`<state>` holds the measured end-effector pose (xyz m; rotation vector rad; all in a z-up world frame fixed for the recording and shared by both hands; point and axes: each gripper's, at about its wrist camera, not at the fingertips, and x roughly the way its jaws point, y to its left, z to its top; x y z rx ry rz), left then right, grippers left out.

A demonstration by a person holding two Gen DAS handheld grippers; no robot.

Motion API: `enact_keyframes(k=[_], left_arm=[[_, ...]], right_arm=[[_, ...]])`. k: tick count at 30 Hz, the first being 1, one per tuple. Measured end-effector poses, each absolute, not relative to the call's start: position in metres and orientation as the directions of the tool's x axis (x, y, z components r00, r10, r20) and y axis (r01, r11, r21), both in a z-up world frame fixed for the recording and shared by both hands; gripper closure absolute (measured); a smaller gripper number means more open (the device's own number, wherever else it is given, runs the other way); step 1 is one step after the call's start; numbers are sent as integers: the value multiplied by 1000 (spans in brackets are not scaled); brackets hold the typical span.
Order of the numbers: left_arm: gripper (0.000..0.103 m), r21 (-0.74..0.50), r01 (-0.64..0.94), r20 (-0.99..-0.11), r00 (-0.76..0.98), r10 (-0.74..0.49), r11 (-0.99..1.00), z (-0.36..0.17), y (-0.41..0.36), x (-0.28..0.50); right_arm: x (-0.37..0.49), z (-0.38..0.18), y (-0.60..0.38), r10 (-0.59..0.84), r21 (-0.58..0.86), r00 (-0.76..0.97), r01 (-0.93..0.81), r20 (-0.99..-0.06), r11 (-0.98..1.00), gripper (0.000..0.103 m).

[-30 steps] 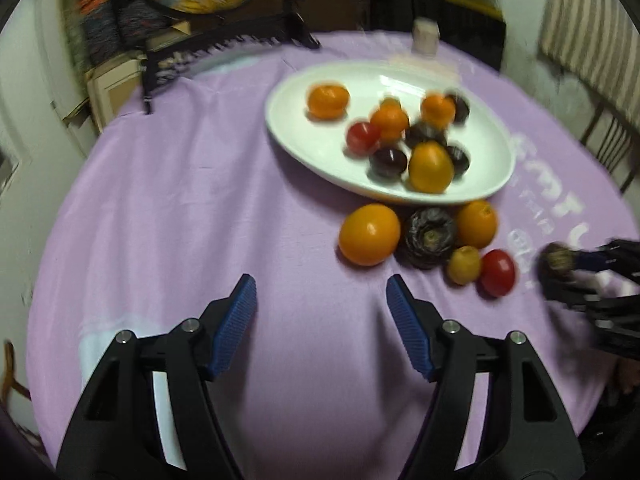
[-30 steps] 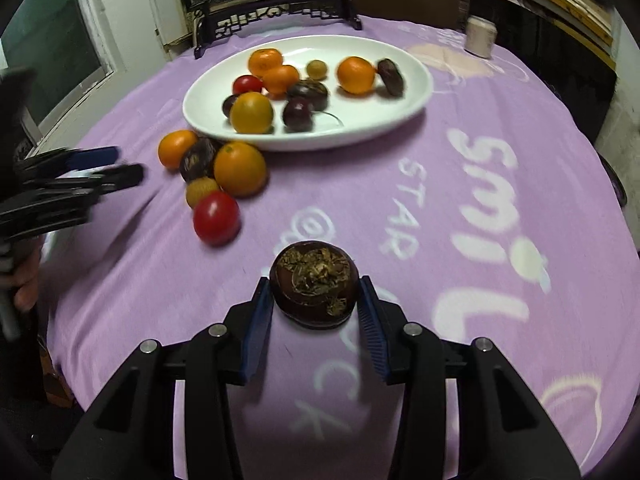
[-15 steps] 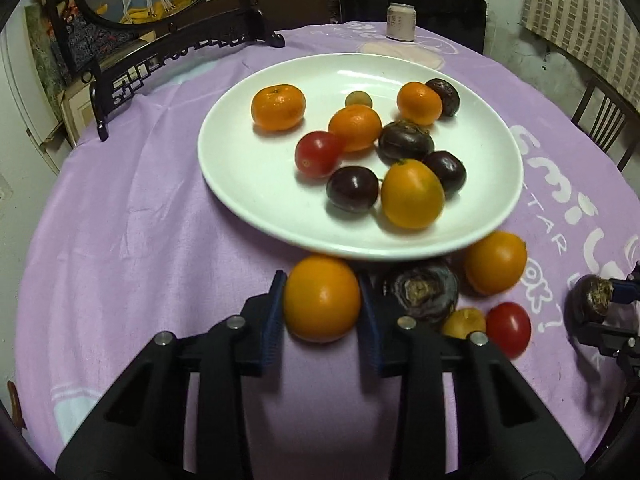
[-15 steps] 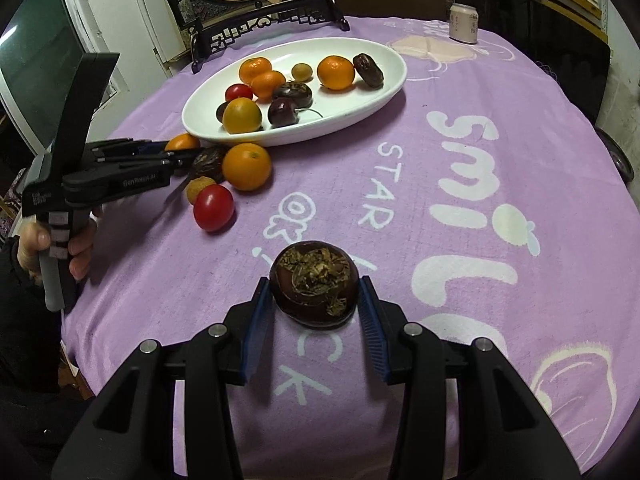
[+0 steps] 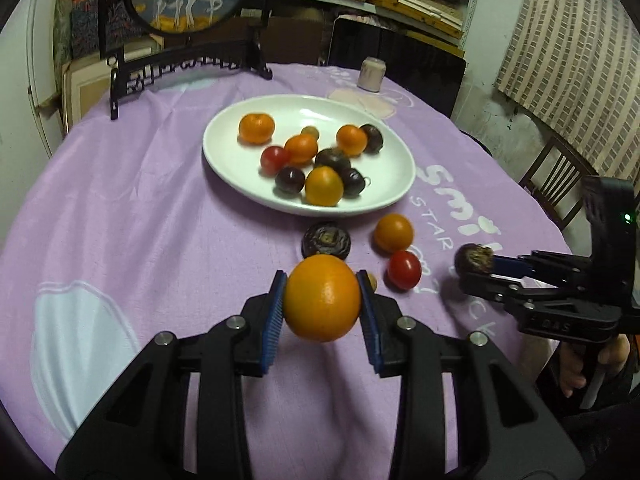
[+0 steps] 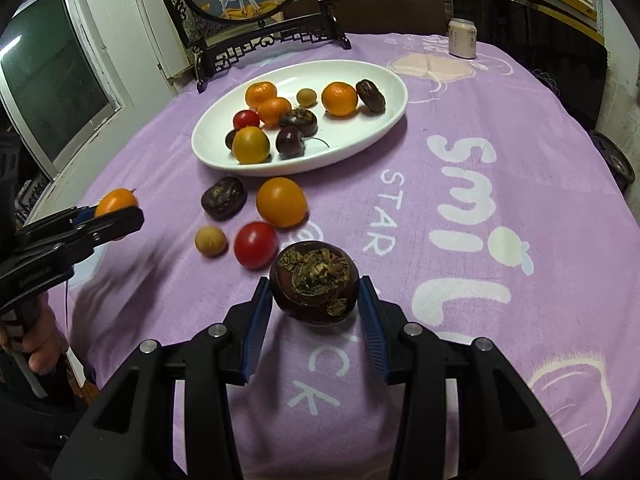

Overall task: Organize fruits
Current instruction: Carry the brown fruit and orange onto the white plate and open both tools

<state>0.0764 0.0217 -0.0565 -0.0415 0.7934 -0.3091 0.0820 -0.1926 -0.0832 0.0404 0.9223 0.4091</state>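
Observation:
My left gripper is shut on an orange and holds it above the purple tablecloth, short of the white oval plate; it also shows in the right wrist view. My right gripper is shut on a dark brown mangosteen, held above the cloth at the front right; it shows in the left wrist view. The plate holds several oranges, dark fruits and a red tomato. On the cloth lie a mangosteen, an orange, a red tomato and a small yellow fruit.
A framed round deer picture on a black stand sits at the table's far edge. A small can stands behind the plate. A wooden chair is at the right. The cloth carries white lettering.
My left gripper went from open to closed around the orange beside the plate, then lifted it back from the plate. My right gripper kept hold of the mangosteen.

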Motion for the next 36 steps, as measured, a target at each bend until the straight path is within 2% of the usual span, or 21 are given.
enact_keyframes(k=[7,13,19,22,27,36], left_arm=[[68,-98,282,-673,688,-273,954,-31,9,89],[68,-57,219,-668,717,-200,974,-9,3,152],[68,-137,115,-723,667,-179,984,-9,5,264],[68,-172,60,-742,649,-169,983,-20,11,294],[68,-173,74,-757,628,-181,982,-40,12,304],[68,-191,101,-747,630,-211,976,-37,6,301]], right_arm=[[91,-60,-183,392,203,557,-372,-732,906,59],[135,-26,-172,395,172,597,-396,-698,902,59],[227,-17,-143,372,151,563,-400,-738,904,59],[264,-29,-138,345,148,554,-369,-758,917,59],[282,-46,-139,309,119,575,-343,-758,932,59],[288,-52,-135,306,116,566,-347,-766,931,59]])
